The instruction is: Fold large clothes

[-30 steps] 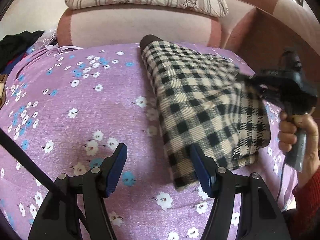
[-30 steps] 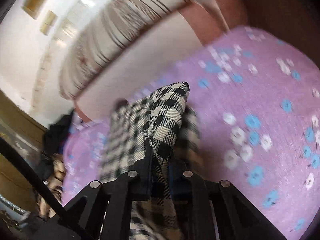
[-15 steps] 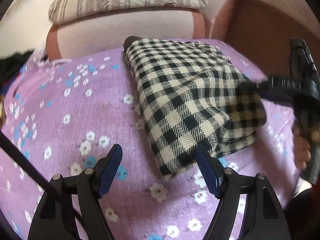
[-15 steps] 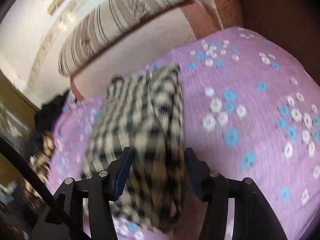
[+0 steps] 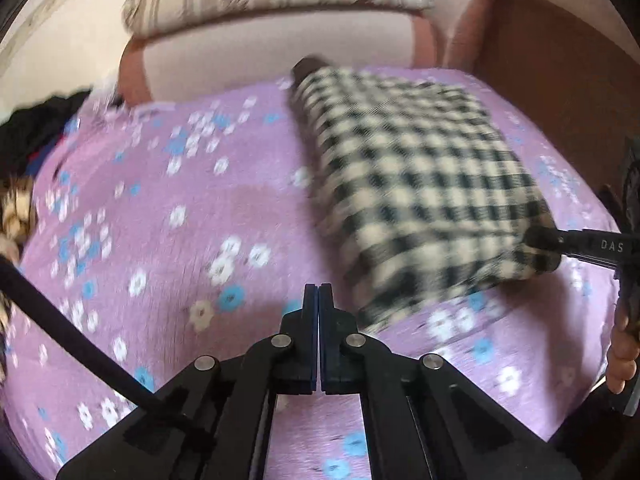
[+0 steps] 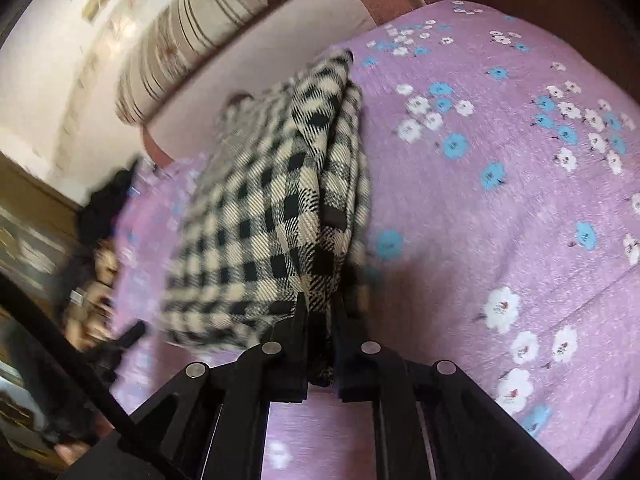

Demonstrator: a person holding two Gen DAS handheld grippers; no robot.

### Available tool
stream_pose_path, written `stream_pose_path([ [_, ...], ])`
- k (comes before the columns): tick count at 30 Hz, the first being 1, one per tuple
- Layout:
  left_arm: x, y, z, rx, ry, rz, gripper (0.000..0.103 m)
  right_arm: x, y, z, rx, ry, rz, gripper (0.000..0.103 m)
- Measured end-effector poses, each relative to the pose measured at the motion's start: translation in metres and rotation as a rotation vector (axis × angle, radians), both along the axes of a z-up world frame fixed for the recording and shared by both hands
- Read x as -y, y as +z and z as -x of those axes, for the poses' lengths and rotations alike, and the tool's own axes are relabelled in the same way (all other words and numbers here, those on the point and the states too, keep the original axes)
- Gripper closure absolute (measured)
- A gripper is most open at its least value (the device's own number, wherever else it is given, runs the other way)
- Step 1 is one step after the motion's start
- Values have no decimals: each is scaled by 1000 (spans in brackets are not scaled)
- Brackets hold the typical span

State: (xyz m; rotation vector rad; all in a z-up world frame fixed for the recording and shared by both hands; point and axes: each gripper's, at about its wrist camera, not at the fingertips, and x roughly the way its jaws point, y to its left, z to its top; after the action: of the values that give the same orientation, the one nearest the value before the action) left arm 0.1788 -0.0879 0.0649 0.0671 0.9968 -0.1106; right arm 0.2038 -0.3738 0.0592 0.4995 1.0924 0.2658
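checked garment (image 5: pixel 420 184) folded, long axis toward sofa back (image 5: pixel 280 56) — slightly diagonal

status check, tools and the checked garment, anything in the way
Left tool shut, empty, just closed. Right tool just closed, shut on the checked garment, folded on the purple bedspread. Nothing in the way.

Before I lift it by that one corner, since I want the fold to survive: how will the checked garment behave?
The checked garment is soft cloth in stacked layers, so it will probably sag and unfold. It looks thick, likely heavy for its size. The right hand-held gripper pinches only one corner, so the free layers may slide apart; the left hand-held gripper is shut on nothing.
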Motion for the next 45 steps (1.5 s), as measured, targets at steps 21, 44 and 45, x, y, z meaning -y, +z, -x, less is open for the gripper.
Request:
stream_pose_path([
  [21, -39, -2, 18, 19, 135, 115, 52, 52, 19, -5, 110, -258, -25, 54],
  [44, 20, -32, -65, -43, -18, 136, 45, -10, -5, -96, 2, 1, -154, 78],
  [45, 16, -26, -65, -52, -19, 163, 45, -1, 0, -93, 25, -13, -170, 77],
])
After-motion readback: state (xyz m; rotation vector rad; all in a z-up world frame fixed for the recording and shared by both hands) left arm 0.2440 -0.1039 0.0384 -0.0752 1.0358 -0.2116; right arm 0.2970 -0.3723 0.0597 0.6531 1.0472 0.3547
